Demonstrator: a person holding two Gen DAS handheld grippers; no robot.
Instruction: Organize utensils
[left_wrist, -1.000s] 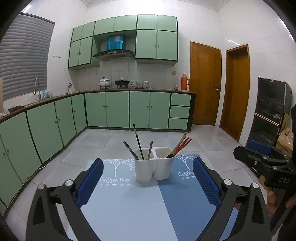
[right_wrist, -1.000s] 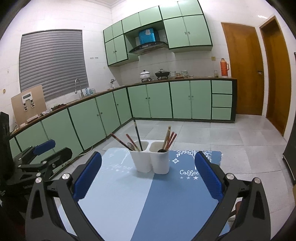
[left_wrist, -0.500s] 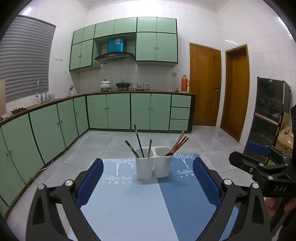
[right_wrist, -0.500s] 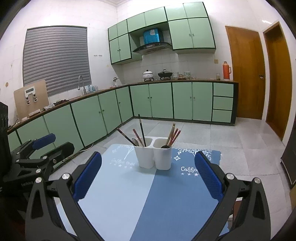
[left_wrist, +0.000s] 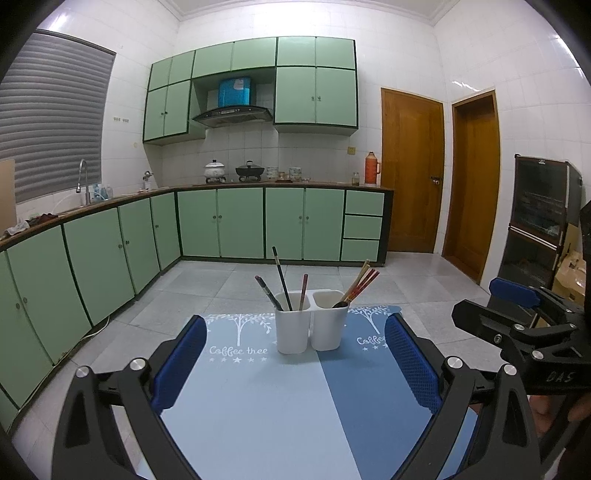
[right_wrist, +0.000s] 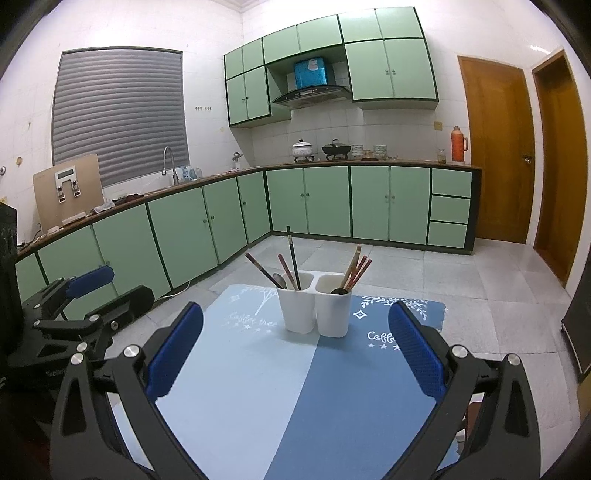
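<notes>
Two-compartment white utensil holder (left_wrist: 311, 322) stands on the blue placemat (left_wrist: 258, 406) toward the far edge of the counter, roughly mid-width. Left compartment: dark chopsticks (left_wrist: 281, 278), a reddish one, plus a spoon (right_wrist: 279, 280) seen only from the right wrist view. Right compartment: bundle of red/wood chopsticks (left_wrist: 360, 282) leaning right, w/ a dark spoon bowl at the rim.

Left gripper (left_wrist: 295, 365) hangs over the near part of the mat, fingers spread wide, holding nothing. Right gripper (right_wrist: 295, 354) same: fingers apart, nothing between them, well short of the holder.

Progress, as a judgement: nothing loose on the mat, everything's already in the holder, so the sorting looks done or nearly so. Maybe left: moving a spoon so types don't mix; can't tell if that's wanted.
</notes>
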